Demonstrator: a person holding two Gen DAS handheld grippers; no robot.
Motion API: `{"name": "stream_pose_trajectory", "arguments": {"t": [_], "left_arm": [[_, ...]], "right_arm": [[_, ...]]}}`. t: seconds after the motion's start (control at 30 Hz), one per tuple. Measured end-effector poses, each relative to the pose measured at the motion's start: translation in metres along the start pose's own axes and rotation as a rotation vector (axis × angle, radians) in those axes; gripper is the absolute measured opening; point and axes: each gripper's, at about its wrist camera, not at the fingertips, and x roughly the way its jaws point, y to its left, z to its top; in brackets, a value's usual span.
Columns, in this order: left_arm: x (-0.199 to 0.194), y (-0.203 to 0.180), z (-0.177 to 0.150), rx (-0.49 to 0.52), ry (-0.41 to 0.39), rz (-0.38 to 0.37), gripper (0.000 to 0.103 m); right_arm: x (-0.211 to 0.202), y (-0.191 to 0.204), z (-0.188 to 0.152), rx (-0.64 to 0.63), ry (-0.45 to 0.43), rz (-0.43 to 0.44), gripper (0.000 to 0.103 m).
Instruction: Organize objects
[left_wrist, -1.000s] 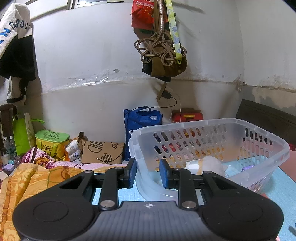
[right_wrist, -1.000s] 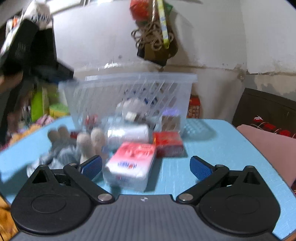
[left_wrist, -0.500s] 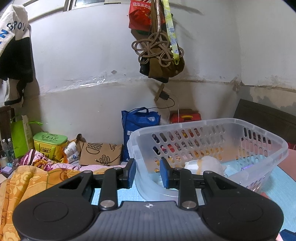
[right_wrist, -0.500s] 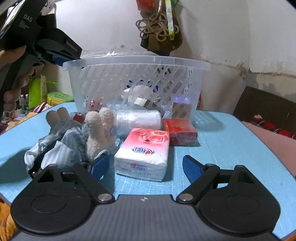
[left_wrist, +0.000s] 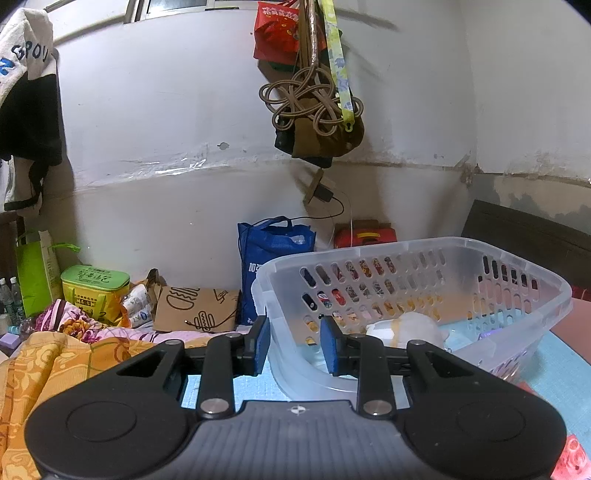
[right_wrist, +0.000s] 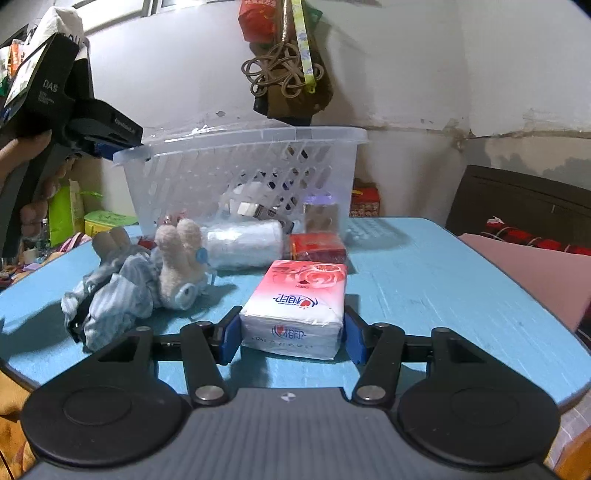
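The tissue pack (right_wrist: 297, 304) lies on the blue table (right_wrist: 424, 280) squarely between the right gripper (right_wrist: 291, 338)'s pads, which sit against its two flanks in a moderate spread, its long axis running toward 12 o'clock. The basket (right_wrist: 240, 177) stands beyond it at 12 o'clock, so the lift likely goes straight ahead. The left gripper (left_wrist: 295, 345) pinches the basket's corner wall, jaws narrow.

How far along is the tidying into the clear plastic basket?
Done: a few items lie in the clear plastic basket, gripped by the left gripper. In hand: right gripper closing around the pink tissue pack. Left: plush rabbit, white roll, red box.
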Motion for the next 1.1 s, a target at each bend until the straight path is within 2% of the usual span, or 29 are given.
{"name": "stream_pose_trajectory", "arguments": {"t": [0.13, 0.3, 0.5, 0.6, 0.7, 0.77, 0.87, 0.97, 1.03, 1.07, 1.1], "left_arm": [[0.000, 0.000, 0.000, -0.002, -0.003, 0.000, 0.033], [0.001, -0.001, 0.000, -0.003, -0.005, 0.001, 0.033], [0.002, 0.000, 0.000, -0.002, -0.010, -0.006, 0.034], [0.002, 0.000, 0.001, -0.004, -0.008, -0.005, 0.034], [0.003, 0.000, 0.000, -0.008, -0.008, -0.003, 0.034], [0.003, 0.000, 0.001, -0.007, -0.005, -0.004, 0.034], [0.002, 0.002, -0.001, -0.009, -0.008, -0.010, 0.036], [0.002, 0.002, -0.001, -0.008, -0.008, -0.011, 0.036], [0.002, 0.002, -0.001, -0.006, -0.008, -0.011, 0.036], [0.002, 0.002, -0.002, -0.005, -0.008, -0.011, 0.036], [0.001, 0.002, -0.002, -0.005, -0.007, -0.010, 0.036]], "right_arm": [[-0.003, 0.001, 0.001, 0.007, -0.010, -0.010, 0.058], [-0.014, 0.000, 0.017, 0.020, -0.075, -0.060, 0.058], [-0.021, -0.001, 0.062, 0.012, -0.197, -0.113, 0.058], [-0.012, 0.005, 0.095, -0.017, -0.236, -0.075, 0.058], [0.016, 0.007, 0.133, -0.009, -0.215, -0.007, 0.058], [0.045, 0.011, 0.158, -0.018, -0.169, 0.021, 0.058], [0.080, 0.023, 0.176, -0.075, -0.121, -0.026, 0.058], [0.103, 0.026, 0.184, -0.082, -0.088, -0.034, 0.059], [0.110, 0.026, 0.185, -0.101, -0.116, -0.060, 0.074], [0.112, 0.026, 0.184, -0.113, -0.108, -0.076, 0.103], [0.110, 0.026, 0.180, -0.114, -0.110, -0.094, 0.103]]}}
